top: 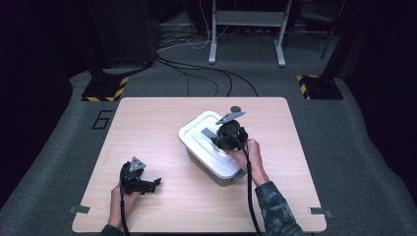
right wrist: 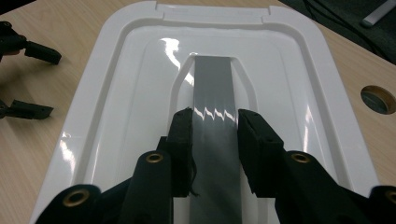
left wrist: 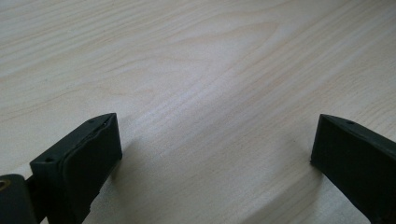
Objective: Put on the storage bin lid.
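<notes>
The white lid (top: 209, 135) sits on top of a clear storage box (top: 216, 169) a little right of the middle of the pale wooden bench (top: 162, 123), turned at an angle to the bench edges, with a grey handle (right wrist: 215, 121) running along the middle of the lid inside a raised ridge. Starting at the left of the high view, the left gripper (top: 153, 184) lies low over bare wood near the front edge, held in a hand (top: 118, 201) that comes in from the bottom, with its grey three-cornered plate facing up and a cable trailing back toward the person. Its fingers (left wrist: 88, 154) stand wide apart with nothing but wood grain between them in the left gripper view, well away from the box. Moving right, the lid's glossy surface catches bright reflections, and its far end carries a stepped lip. The right gripper (right wrist: 215, 126) comes down on the lid from the person's side, its fingers (right wrist: 183, 140) pressed against both long sides of the grey handle, clamped on it. In the high view the right hand (top: 251, 152) and a patterned sleeve (top: 275, 206) reach in from the lower right, the cable looping down past the box. Farther right on the bench, just beyond the lid's edge, a round hole (right wrist: 378, 99) is cut through the wood near the far edge.
</notes>
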A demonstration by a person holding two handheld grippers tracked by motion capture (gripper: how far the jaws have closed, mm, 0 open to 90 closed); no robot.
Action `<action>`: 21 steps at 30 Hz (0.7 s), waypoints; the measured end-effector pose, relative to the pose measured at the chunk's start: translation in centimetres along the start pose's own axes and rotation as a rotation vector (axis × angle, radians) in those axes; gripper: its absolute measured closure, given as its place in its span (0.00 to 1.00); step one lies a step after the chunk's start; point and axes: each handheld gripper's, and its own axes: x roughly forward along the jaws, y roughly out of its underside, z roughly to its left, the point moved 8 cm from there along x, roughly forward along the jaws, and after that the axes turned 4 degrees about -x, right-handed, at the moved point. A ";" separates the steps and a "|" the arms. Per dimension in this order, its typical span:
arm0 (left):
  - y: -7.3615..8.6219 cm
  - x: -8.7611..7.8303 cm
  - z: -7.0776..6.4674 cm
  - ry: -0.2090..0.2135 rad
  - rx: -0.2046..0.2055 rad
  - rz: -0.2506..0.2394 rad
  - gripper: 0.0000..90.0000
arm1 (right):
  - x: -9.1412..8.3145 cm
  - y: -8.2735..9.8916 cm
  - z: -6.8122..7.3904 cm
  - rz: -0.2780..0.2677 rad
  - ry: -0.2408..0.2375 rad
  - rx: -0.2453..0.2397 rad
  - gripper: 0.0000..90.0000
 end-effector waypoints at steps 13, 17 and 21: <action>0.0 0.0 0.0 0.001 0.007 0.005 0.02 | 0.4 0.2 0.0 0.004 -0.006 0.003 0.74; 0.0 0.0 0.0 0.000 0.009 0.004 0.02 | 0.4 0.3 0.0 -0.005 -0.011 0.011 0.74; 0.0 0.0 0.0 0.000 0.010 0.005 0.02 | 0.4 0.3 -0.1 -0.011 -0.004 0.014 0.55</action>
